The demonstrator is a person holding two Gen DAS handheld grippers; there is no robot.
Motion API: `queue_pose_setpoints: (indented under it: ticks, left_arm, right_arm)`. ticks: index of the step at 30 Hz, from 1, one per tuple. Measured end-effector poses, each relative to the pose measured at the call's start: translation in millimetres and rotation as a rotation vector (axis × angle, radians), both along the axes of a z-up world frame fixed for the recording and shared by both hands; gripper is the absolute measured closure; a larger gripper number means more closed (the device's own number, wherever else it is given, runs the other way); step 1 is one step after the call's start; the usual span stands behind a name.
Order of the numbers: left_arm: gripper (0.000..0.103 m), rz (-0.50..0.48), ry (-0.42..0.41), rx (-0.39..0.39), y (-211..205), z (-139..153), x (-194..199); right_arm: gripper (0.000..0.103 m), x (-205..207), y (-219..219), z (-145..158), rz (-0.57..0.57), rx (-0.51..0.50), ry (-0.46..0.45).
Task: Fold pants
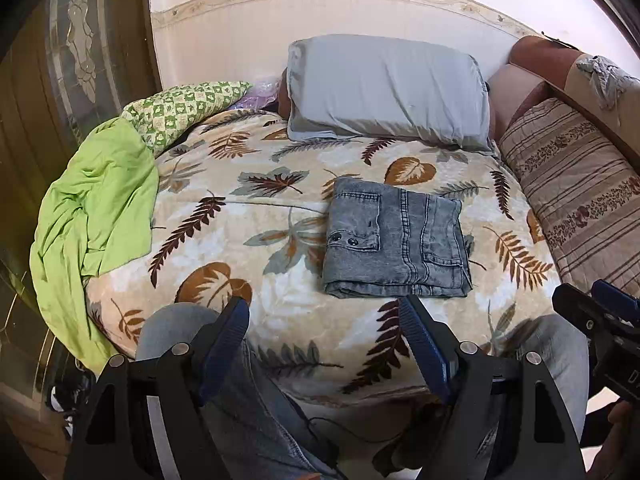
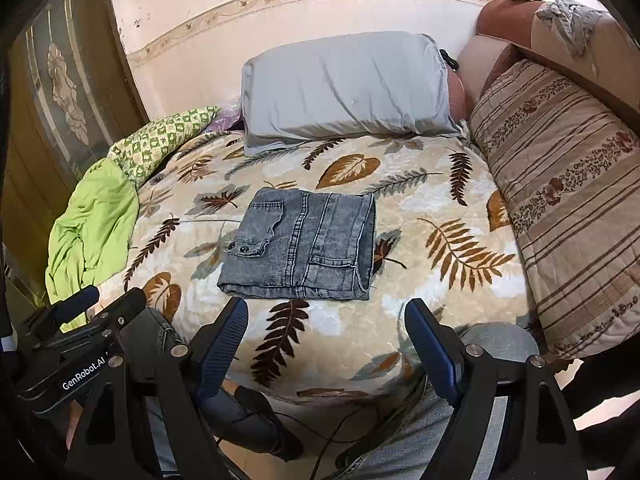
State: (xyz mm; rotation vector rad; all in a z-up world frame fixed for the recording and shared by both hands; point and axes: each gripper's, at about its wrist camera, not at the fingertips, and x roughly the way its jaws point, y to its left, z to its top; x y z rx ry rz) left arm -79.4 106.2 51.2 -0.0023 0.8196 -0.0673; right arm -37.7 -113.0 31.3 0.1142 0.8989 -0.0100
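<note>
Item: pants [image 1: 396, 240], grey washed denim, one pair. They lie folded into a compact square near the middle of the bed [image 1: 248, 280], on the leaf-print blanket, just past my two sets of jaws and well short of the grey pillow [image 1: 388, 88]. A buttoned pocket flap faces up on the left; the stacked edges face me.

Condition: the fold looks finished, or all but; whether a last tuck is wanted I cannot judge from here.

Handling: denim in several layers, so fairly heavy and stiff for cloth, with a rough, non-slip surface. Nothing fragile. The stack may slide apart if lifted by one layer only. Best hold: the thick near edge, both corners at once, pinching the whole pile.

My left gripper [image 1: 326, 344]: jaws wide apart, empty, hanging over the bed's near edge. My right gripper [image 2: 326, 344]: the same, jaws apart, nothing between them.

Also present: green sheet [image 1: 96, 208], striped cushion [image 2: 560, 200].
</note>
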Motion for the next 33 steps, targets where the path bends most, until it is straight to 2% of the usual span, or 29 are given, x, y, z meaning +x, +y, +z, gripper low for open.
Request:
queue_pose_setpoints:
  ticks: [33]
  left_arm:
    - [0.025, -0.020, -0.010, 0.013, -3.1, -3.0, 3.3]
  right_arm:
    - [0.021, 3.0, 2.2, -10.4, -0.005, -0.012, 0.017]
